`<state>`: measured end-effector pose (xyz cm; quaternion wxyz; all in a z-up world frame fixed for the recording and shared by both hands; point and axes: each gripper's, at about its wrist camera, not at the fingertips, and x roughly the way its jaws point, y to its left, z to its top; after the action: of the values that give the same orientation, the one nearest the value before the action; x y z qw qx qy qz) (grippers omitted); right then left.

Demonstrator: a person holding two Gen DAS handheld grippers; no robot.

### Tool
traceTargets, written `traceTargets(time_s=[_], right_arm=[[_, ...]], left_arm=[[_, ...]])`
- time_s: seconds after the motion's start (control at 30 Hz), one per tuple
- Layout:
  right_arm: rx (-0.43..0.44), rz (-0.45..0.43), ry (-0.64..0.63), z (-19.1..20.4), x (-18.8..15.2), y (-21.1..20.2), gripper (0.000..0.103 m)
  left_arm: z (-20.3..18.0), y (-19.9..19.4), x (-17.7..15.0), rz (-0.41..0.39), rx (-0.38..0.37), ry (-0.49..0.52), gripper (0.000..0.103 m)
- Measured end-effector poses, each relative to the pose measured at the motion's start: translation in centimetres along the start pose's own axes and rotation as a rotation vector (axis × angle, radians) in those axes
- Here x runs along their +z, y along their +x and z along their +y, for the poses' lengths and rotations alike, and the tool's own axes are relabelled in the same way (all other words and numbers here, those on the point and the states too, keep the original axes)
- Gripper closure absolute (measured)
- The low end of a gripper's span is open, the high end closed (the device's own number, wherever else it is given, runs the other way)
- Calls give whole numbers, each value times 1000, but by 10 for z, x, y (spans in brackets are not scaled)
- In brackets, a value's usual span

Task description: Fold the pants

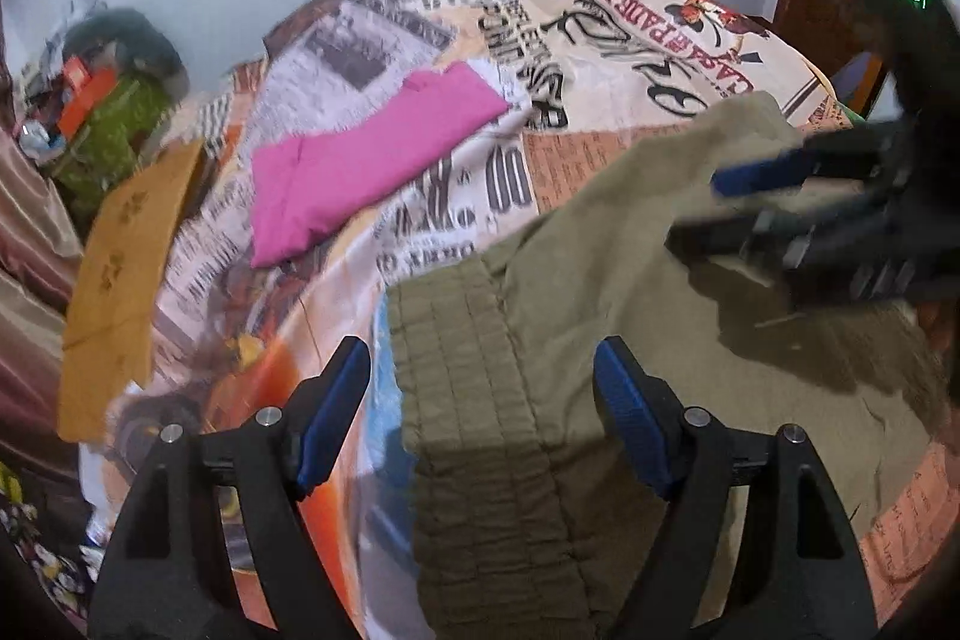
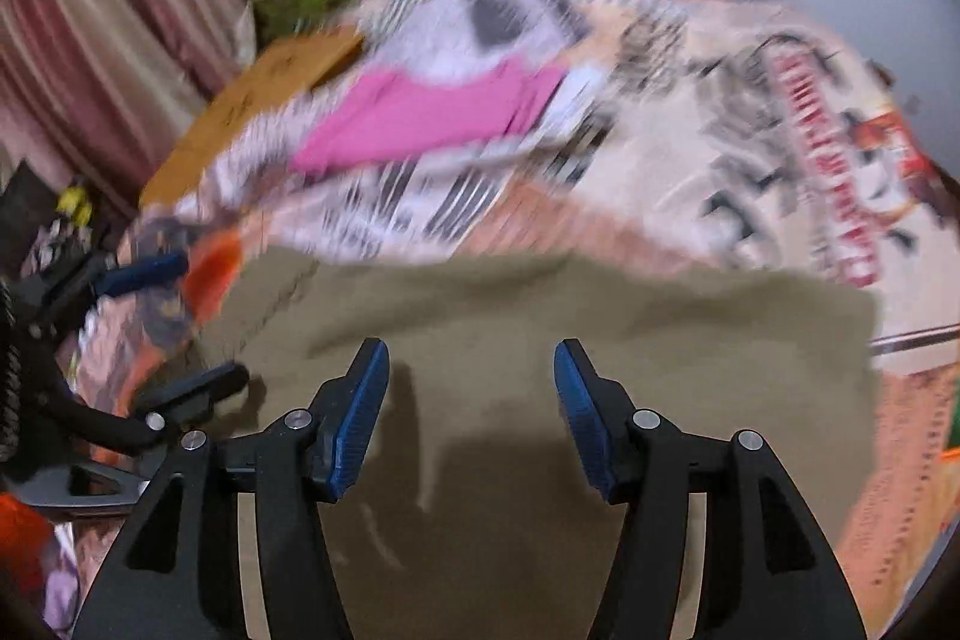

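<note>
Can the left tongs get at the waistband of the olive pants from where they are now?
Probably yes. The left tongs are open, and the waistband of the pants lies right between the tips with nothing over it. The right tongs are off to the side.

I see the bed (image 1: 600, 58) under a newsprint-patterned sheet: olive pants (image 1: 540, 340) at 5 o'clock, a folded pink garment (image 1: 360, 166) at 10 o'clock.

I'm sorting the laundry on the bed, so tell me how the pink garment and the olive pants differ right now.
The pink garment is bright pink, folded into a narrow strip and lies farther back on the printed bedspread, away from both grippers. The olive pants are dull green, spread wider with a ribbed waistband, directly beneath the open left gripper and open right gripper. Both rest on the bedspread.
</note>
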<state>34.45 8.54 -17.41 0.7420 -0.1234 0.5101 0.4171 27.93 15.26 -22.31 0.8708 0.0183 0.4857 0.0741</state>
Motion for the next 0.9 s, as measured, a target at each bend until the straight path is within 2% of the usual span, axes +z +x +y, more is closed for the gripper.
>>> traceTargets(time_s=[0.1, 0.17, 0.4, 0.7, 0.9], right_arm=[[10, 99, -9, 4, -15, 25, 50], [18, 132, -2, 4, -32, 28, 50], [37, 107, 59, -6, -70, -7, 50], [-78, 52, -10, 13, -131, -44, 49], [-109, 48, 34, 13, -139, -55, 49]], left_arm=[[7, 11, -10, 43, -40, -42, 25], [10, 16, -19, 56, -63, -62, 24], [18, 12, -30, 59, -115, -152, 24], [10, -14, -50, 48, -72, -147, 24], [10, -37, -55, 36, -51, -159, 25]])
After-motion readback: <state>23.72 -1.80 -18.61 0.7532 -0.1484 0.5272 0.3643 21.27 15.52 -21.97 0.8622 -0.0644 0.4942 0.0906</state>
